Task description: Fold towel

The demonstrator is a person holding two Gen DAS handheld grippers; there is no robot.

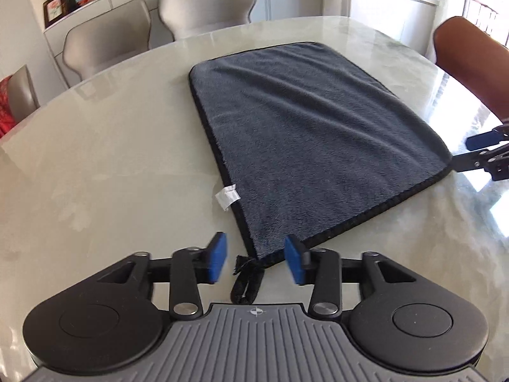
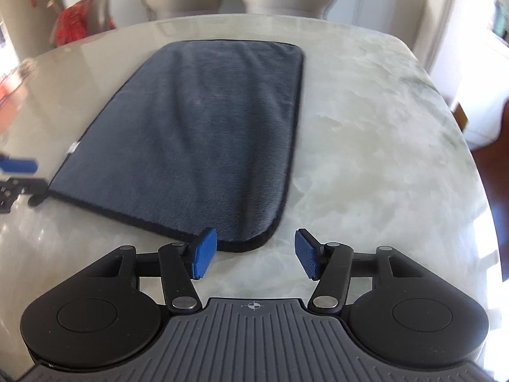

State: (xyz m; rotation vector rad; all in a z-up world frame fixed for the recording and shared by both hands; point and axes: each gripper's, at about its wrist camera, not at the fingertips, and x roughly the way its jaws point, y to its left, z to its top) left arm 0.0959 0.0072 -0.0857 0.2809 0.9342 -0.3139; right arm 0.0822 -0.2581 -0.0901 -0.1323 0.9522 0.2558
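Stretching wide under both cameras, the pale marble tabletop [image 1: 111,159] carries the grey towel [image 1: 311,140], lying flat at its middle with black trim and a white tag [image 1: 226,198]. The left gripper [image 1: 256,262] hangs released over the towel's near corner and its black loop [image 1: 245,281]. The right gripper [image 2: 256,253], jaws apart and empty, hovers at the other near corner.
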